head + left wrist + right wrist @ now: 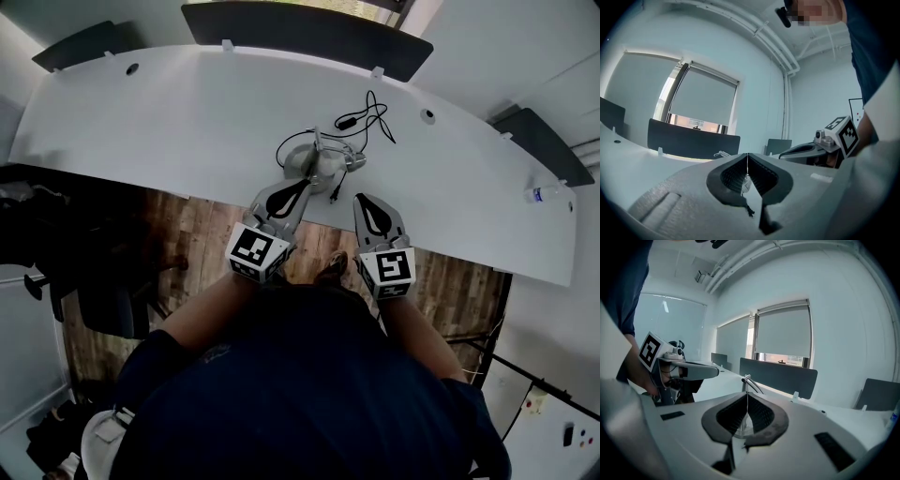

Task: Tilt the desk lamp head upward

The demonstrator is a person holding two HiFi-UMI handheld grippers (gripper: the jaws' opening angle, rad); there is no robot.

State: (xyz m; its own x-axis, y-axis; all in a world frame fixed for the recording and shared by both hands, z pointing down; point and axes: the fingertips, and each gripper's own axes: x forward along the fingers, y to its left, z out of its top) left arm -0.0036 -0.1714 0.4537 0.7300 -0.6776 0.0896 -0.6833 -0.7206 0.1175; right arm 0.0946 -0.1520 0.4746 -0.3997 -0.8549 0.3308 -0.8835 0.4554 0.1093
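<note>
A silver desk lamp (315, 165) with a round base stands near the front edge of the white desk (169, 122). Its black cable (361, 116) loops away behind it. My left gripper (304, 184) is shut and empty, its tip right at the near side of the lamp base. To the right, over the desk edge, my right gripper (361, 197) is also shut with nothing in it. In the right gripper view the lamp's thin arm (748, 380) rises just beyond the closed jaws (747, 393). The left gripper view shows closed jaws (747, 154) and the right gripper (820, 148) beside them.
Dark divider panels (309, 33) line the desk's far edge. A small bottle (542, 195) lies at the desk's right end. A dark chair (94, 281) stands on the wooden floor (197, 244) to my left, below the desk's front edge.
</note>
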